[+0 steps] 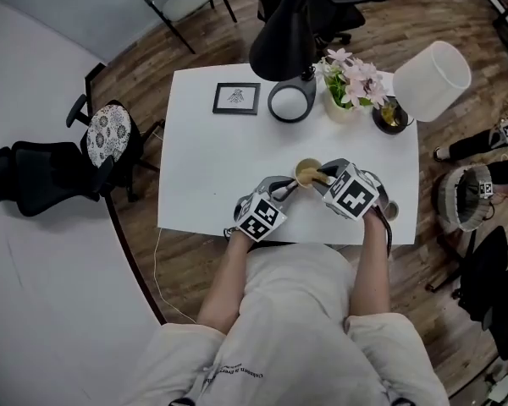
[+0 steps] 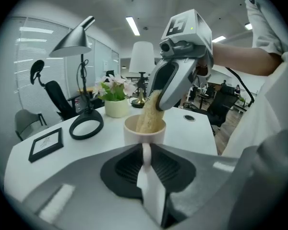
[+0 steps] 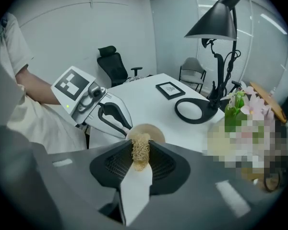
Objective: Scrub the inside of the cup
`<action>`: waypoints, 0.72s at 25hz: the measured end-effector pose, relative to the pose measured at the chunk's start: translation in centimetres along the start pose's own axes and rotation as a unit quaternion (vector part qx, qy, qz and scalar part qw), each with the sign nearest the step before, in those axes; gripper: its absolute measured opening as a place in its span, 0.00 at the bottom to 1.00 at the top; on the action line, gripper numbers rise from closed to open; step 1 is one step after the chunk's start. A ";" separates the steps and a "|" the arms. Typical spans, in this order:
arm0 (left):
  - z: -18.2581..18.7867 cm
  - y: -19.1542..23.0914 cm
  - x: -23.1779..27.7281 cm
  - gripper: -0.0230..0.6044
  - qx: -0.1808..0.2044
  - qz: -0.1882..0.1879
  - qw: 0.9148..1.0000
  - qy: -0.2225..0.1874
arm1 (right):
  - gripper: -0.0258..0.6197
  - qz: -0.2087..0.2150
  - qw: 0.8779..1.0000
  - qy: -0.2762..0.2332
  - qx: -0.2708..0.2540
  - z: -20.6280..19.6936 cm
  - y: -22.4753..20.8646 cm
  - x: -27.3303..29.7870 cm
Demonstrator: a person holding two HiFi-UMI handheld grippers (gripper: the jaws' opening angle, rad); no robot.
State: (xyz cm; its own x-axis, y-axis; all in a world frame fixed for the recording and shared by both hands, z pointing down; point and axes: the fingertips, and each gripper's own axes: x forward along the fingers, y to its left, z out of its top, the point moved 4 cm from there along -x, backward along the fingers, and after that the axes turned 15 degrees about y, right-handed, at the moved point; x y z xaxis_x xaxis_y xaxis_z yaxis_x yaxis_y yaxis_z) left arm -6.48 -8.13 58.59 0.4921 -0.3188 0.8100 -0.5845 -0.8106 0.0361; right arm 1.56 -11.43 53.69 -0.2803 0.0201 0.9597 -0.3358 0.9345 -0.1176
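A cream cup [image 1: 307, 173] stands near the front edge of the white table [image 1: 203, 167]. My left gripper [image 1: 289, 188] is shut on the cup's handle [image 2: 146, 152]; the cup [image 2: 143, 131] rises just beyond its jaws. My right gripper [image 1: 325, 176] is shut on a tan loofah scrubber [image 3: 139, 151], whose lower end dips into the cup's mouth [image 3: 145, 132]. In the left gripper view the scrubber [image 2: 150, 114] slants down into the cup from the right gripper [image 2: 159, 102] above it.
At the table's back are a black desk lamp with a ring base [image 1: 290, 101], a small framed picture [image 1: 236, 98], a pot of pink flowers [image 1: 348, 85] and a white-shaded lamp [image 1: 427, 81]. Office chairs [image 1: 42, 176] stand to the left on the wooden floor.
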 end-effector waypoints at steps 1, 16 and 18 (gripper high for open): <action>0.5 -0.6 0.3 0.12 0.016 -0.013 1.000 -0.001 | 0.22 -0.002 1.000 0.009 0.002 -0.6 0.0 0.2; 3.9 -5.4 1.5 0.12 0.146 -0.095 0.985 -0.003 | 0.21 0.001 0.996 0.063 0.063 -5.1 0.6 2.8; 3.9 -5.4 1.4 0.12 0.152 -0.102 0.983 0.000 | 0.21 0.002 0.996 0.052 0.075 -5.0 0.6 2.9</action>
State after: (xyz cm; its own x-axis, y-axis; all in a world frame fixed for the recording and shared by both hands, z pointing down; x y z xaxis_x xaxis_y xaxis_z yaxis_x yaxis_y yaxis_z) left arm -0.12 -6.07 57.23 0.5790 -0.1354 0.8040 -0.2542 -0.9669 0.0203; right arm 5.06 -8.99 57.67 -0.1907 0.0671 0.9794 -0.4681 0.8707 -0.1508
